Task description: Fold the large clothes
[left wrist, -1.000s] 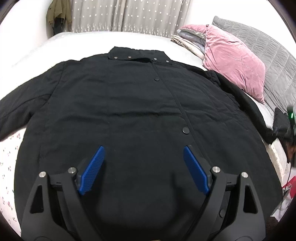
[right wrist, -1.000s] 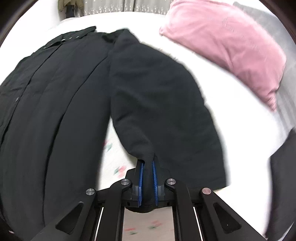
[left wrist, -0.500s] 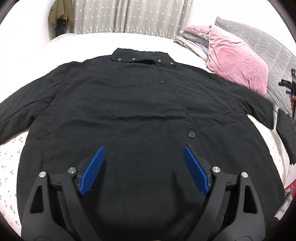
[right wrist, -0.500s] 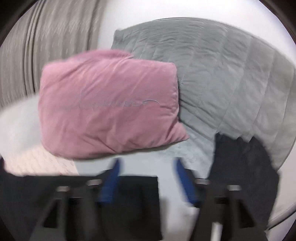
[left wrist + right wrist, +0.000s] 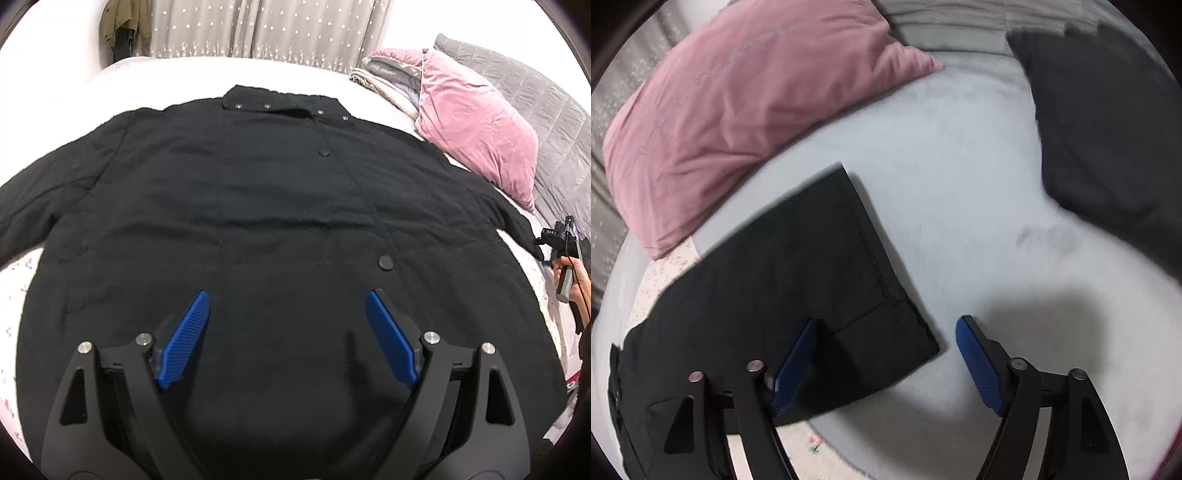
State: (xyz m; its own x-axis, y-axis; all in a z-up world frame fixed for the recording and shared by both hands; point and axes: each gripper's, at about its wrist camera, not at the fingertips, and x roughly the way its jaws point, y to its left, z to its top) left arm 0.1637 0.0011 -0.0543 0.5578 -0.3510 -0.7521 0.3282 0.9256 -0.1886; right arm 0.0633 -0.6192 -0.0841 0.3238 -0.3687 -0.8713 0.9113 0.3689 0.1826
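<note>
A large black jacket (image 5: 258,221) lies front up and spread flat on the white bed, collar at the far side. My left gripper (image 5: 288,306) hovers open over its lower front with nothing between the blue pads (image 5: 184,339). In the right wrist view the jacket's right sleeve cuff (image 5: 831,266) lies flat on the pale sheet. My right gripper (image 5: 888,321) hangs over the cuff's near corner with its jaws closing. The cuff corner lies between them, but the right pad (image 5: 979,362) stands clear of the cloth.
A pink pillow (image 5: 738,103) lies just beyond the cuff, against a grey quilt (image 5: 554,110). A dark folded garment (image 5: 1108,129) sits at the far right. Folded blankets (image 5: 388,77) are stacked behind the pillow. A person's hand (image 5: 576,280) shows at the right edge.
My right gripper let go of the sleeve, opened, rolled and swung towards the pillow side. The sleeve now lies stretched out flat. The left gripper has stayed put.
</note>
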